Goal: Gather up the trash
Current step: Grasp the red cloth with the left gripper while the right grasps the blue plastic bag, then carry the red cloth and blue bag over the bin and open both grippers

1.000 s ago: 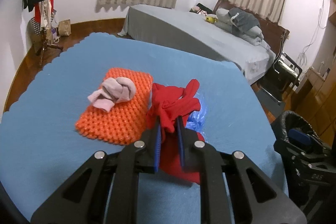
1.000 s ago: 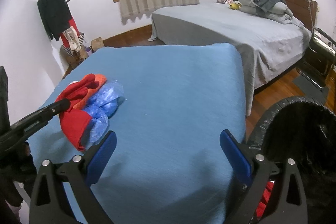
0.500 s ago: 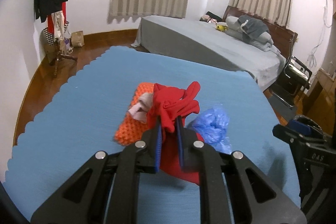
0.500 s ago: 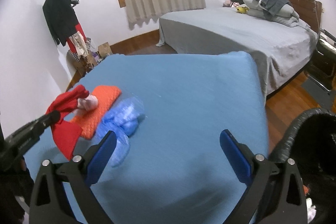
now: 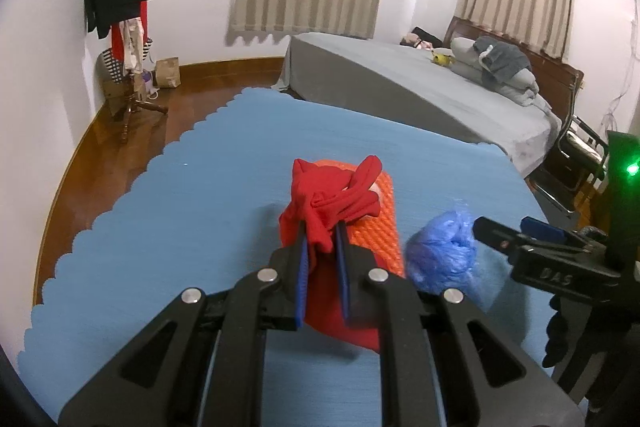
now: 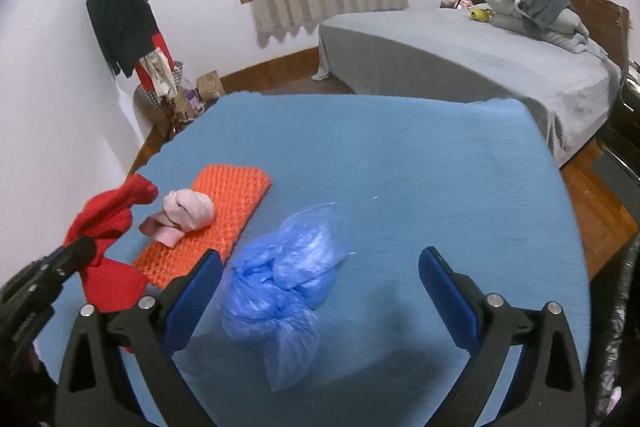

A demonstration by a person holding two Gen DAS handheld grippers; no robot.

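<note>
The left hand-held gripper is clamped on a red cloth, lifted above the blue table near its left edge. The right hand-held gripper is spread wide over a crumpled blue bag near the front edge. Just left lies an orange mat carrying a pink sock.

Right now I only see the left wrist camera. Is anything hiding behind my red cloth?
Observer: Yes, a pink cloth sits on the orange mat.
Operator: Is the right gripper open?
Observer: The right gripper is wide open, with the blue bag lying nearer its left finger.
Operator: Where's the bin?
Observer: Something black and crinkly, likely the bin liner, shows at the right edge.
</note>
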